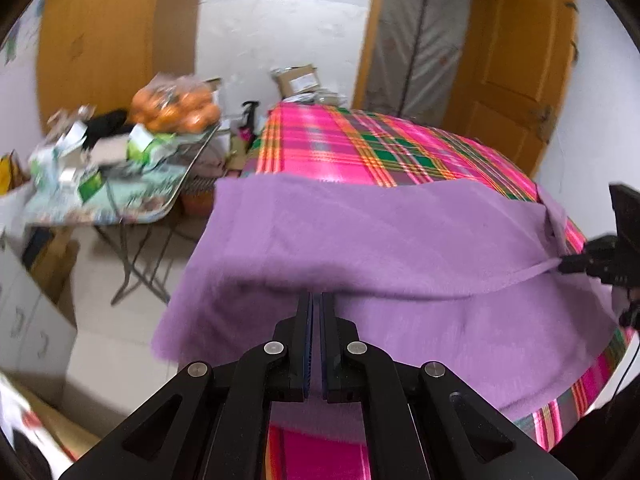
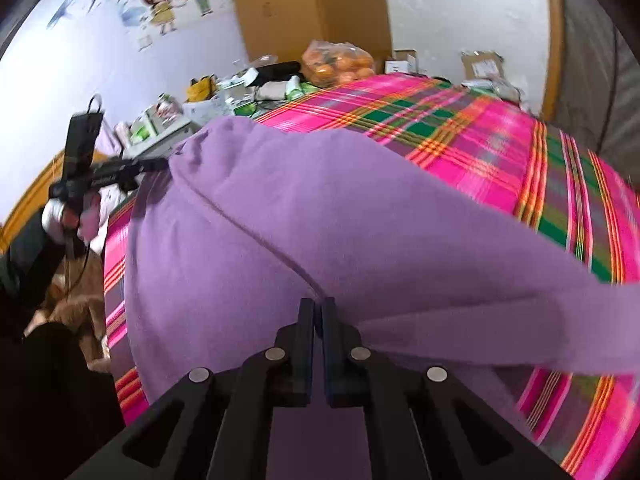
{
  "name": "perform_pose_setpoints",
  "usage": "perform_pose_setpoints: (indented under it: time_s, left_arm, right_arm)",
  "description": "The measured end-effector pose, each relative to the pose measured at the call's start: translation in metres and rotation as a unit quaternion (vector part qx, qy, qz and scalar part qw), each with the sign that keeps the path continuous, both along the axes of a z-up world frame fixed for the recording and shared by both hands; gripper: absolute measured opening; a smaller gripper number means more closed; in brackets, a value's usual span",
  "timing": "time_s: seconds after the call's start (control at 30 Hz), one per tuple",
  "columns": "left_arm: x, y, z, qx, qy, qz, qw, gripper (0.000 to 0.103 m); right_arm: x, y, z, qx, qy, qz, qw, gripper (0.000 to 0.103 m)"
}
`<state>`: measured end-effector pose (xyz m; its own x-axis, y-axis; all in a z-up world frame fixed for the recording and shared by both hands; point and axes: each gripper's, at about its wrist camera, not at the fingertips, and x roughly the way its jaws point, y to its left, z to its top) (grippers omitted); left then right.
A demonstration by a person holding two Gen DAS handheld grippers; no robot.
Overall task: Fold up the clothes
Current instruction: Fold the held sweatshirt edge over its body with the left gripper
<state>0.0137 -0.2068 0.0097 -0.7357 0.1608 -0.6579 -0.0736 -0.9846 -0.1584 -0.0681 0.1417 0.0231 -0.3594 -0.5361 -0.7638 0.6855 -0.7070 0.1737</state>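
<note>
A purple garment (image 1: 400, 240) lies spread over a bed with a pink plaid cover (image 1: 360, 140). In the left wrist view my left gripper (image 1: 316, 300) is shut on a raised fold of its near edge. At the right border of that view my right gripper (image 1: 570, 266) pinches another part of the same edge. In the right wrist view the right gripper (image 2: 318, 306) is shut on the purple garment (image 2: 320, 208) where a seam runs into its jaws. The left gripper (image 2: 158, 165) holds the far left corner, lifted off the plaid cover (image 2: 480, 140).
A folding table (image 1: 120, 200) left of the bed carries a bag of oranges (image 1: 176, 108) and boxes. Cardboard boxes (image 1: 298, 80) stand by the far wall. A wooden door (image 1: 520, 72) stands at the right. A gloved hand (image 2: 56, 212) holds the left gripper.
</note>
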Motion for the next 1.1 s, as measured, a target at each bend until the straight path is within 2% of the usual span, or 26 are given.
perform_pose_setpoints:
  time_s: [0.07,0.13,0.17,0.27,0.33,0.4,0.5,0.63,0.77,0.9,0.97,1.03,1.07,1.1]
  left_arm:
    - [0.007,-0.004,-0.002,0.018,-0.002,0.017,0.9997,0.003]
    - [0.015,-0.01,-0.003,0.052,-0.002,0.038,0.9979,0.004]
    - [0.016,-0.013,-0.002,0.069,0.0,0.05,0.9964,0.008]
    - [0.013,-0.025,-0.006,0.154,-0.003,0.091,0.9839,0.028]
    - [0.009,-0.031,-0.008,0.204,-0.009,0.113,0.9724,0.032]
    - [-0.001,-0.033,-0.012,0.232,-0.018,0.126,0.9645,0.038]
    - [-0.016,-0.033,-0.014,0.235,-0.026,0.14,0.9614,0.039]
    - [-0.032,-0.036,-0.019,0.241,-0.039,0.161,0.9562,0.04]
    - [-0.042,-0.039,-0.021,0.249,-0.045,0.175,0.9514,0.04]
    - [-0.045,-0.04,-0.021,0.252,-0.044,0.179,0.95,0.04]
    - [-0.046,-0.041,-0.021,0.256,-0.044,0.183,0.9484,0.04]
    - [-0.047,-0.042,-0.02,0.255,-0.044,0.187,0.9477,0.037]
    - [-0.047,-0.042,-0.02,0.253,-0.045,0.188,0.948,0.036]
    - [-0.048,-0.042,-0.019,0.249,-0.045,0.192,0.9484,0.029]
  right_arm:
    - [0.002,0.005,0.001,-0.007,-0.006,-0.013,1.0,0.007]
    - [0.001,0.009,0.001,-0.016,-0.016,-0.026,0.999,0.01]
    - [0.002,0.011,0.001,-0.028,-0.026,-0.035,0.999,0.012]
    - [0.003,0.018,-0.002,-0.07,-0.069,-0.064,0.993,0.026]
    - [0.005,0.021,-0.007,-0.092,-0.095,-0.08,0.988,0.034]
    - [0.005,0.023,-0.012,-0.112,-0.119,-0.094,0.982,0.036]
    - [0.003,0.026,-0.019,-0.131,-0.145,-0.124,0.973,0.038]
    - [-0.008,0.035,-0.025,-0.168,-0.182,-0.17,0.954,0.038]
    - [-0.022,0.038,-0.032,-0.196,-0.223,-0.218,0.93,0.038]
    - [-0.029,0.044,-0.036,-0.223,-0.255,-0.262,0.903,0.038]
    - [-0.032,0.045,-0.039,-0.228,-0.263,-0.28,0.895,0.034]
    - [-0.034,0.045,-0.04,-0.218,-0.261,-0.294,0.893,0.016]
    - [-0.034,0.045,-0.041,-0.208,-0.257,-0.3,0.895,0.011]
    - [-0.034,0.046,-0.042,-0.204,-0.254,-0.301,0.896,0.005]
